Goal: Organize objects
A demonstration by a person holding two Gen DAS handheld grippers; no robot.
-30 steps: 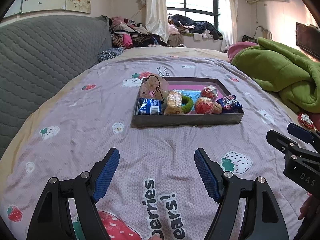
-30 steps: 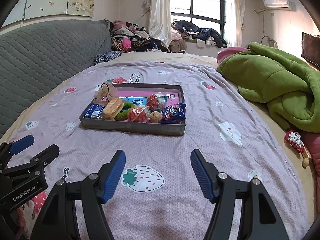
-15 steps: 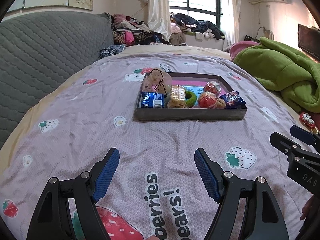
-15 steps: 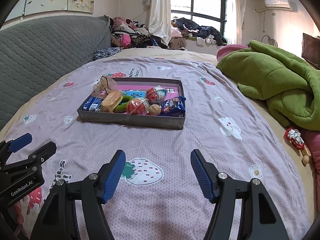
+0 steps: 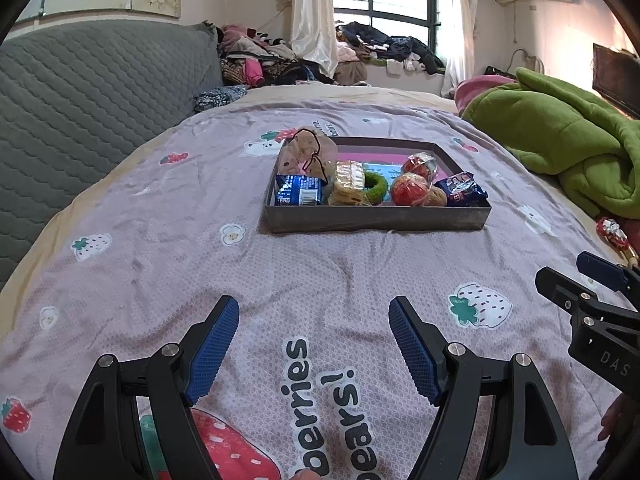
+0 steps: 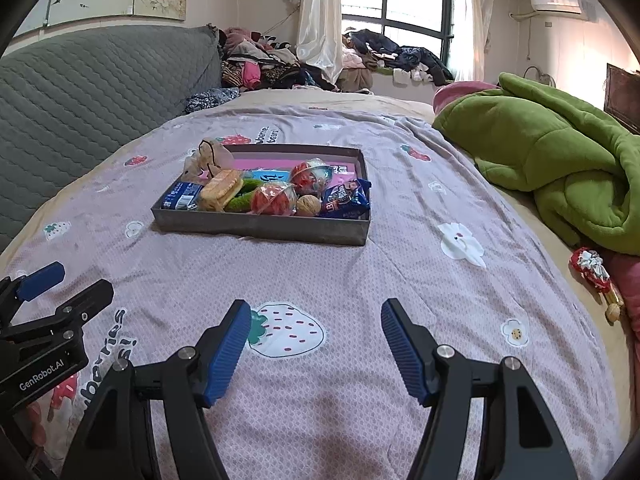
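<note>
Tray [image 5: 376, 218] with two red balls [image 5: 410, 189], one walnut [image 6: 308, 205]; left gripper [image 5: 314, 342], right gripper [image 6: 316, 338] both open, empty.

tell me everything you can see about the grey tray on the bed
The grey tray is a shallow rectangular box with low upright walls, dull dark grey outside with a pink lining showing at the back. It lies flat on the strawberry-print bedspread, near the middle of the bed, beyond both grippers and touched by neither. Its contents crowd the near side: a blue packet, a wrapped sandwich biscuit, a green ring, two clear-wrapped red balls, a walnut and a dark blue snack bag overhanging the right wall.
</note>
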